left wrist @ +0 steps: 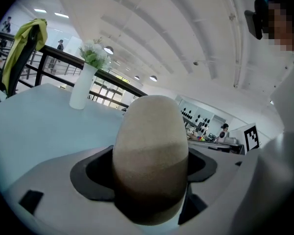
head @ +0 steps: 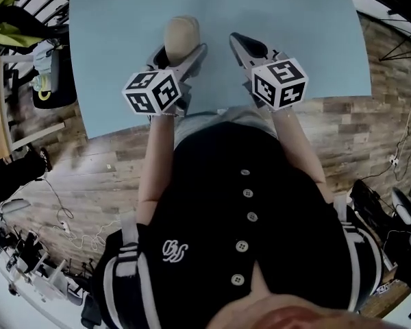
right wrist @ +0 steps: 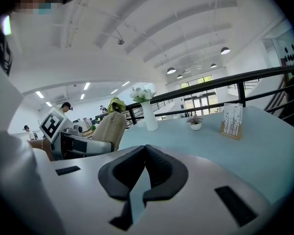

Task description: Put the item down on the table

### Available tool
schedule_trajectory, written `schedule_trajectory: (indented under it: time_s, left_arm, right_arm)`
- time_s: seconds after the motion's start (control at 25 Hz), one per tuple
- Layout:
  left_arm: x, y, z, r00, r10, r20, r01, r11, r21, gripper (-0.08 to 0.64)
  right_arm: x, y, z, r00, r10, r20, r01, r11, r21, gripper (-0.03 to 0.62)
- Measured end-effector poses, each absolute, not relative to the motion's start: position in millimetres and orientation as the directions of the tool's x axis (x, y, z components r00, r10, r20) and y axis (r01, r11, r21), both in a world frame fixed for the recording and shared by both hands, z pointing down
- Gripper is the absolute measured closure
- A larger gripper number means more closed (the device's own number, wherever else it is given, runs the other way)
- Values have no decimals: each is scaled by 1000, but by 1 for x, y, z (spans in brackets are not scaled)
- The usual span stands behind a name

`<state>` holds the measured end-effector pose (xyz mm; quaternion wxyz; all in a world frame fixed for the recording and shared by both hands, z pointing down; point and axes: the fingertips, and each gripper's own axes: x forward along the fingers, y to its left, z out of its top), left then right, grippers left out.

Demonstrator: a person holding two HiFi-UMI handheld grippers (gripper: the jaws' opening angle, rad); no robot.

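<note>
Legibly, writing: a curly white embroidered emblem (head: 174, 250) on the person's black buttoned jacket (head: 274, 184), too looped to read for sure; black-and-white square markers on each gripper's cube (head: 153, 92); print on the small wooden-based card stand (right wrist: 232, 121) too small to read.
Item: beige egg-shaped thing with a rough, felt-like surface (left wrist: 149, 141), upright over the near part of the pale blue table (head: 294, 26); I cannot tell whether its base touches the top.
Left gripper (head: 179, 52): jaws clamped on the item's lower half, one at each side.
Right gripper (right wrist: 146, 148): pads pressed together at the tips, empty, just beside the left one.
Surroundings: tall white vase of white flowers (right wrist: 149, 115), small white plant pot (right wrist: 195, 124) and the card stand at the far end, well apart from both grippers; yellow-green garment (left wrist: 22, 45) over a chair back; black railing (right wrist: 264, 77) beyond.
Edges: near table edge just behind the cubes, by the person's waist; wood-plank floor (head: 377, 136) at both sides.
Room: bare tabletop between the grippers and the vase.
</note>
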<state>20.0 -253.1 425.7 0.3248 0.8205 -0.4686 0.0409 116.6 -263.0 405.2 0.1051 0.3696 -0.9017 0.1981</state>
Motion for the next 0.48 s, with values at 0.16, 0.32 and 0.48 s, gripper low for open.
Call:
schedule_trajectory:
  time_s: [0.16, 0.32, 0.48]
  left_arm:
    - [22, -251, 426, 547, -731, 407, -816, -358, 454, 147]
    - [26, -256, 424, 537, -734, 415, -829, -369, 420, 147]
    - [32, -257, 426, 555, -714, 426, -823, -396, 408, 147]
  right_arm:
    - [120, -261, 406, -712, -617, 335, -701, 652, -290, 581]
    - [125, -261, 411, -705, -626, 333, -708, 639, -300, 581]
    - [132, -262, 414, -676, -659, 330, -737, 610, -291, 581]
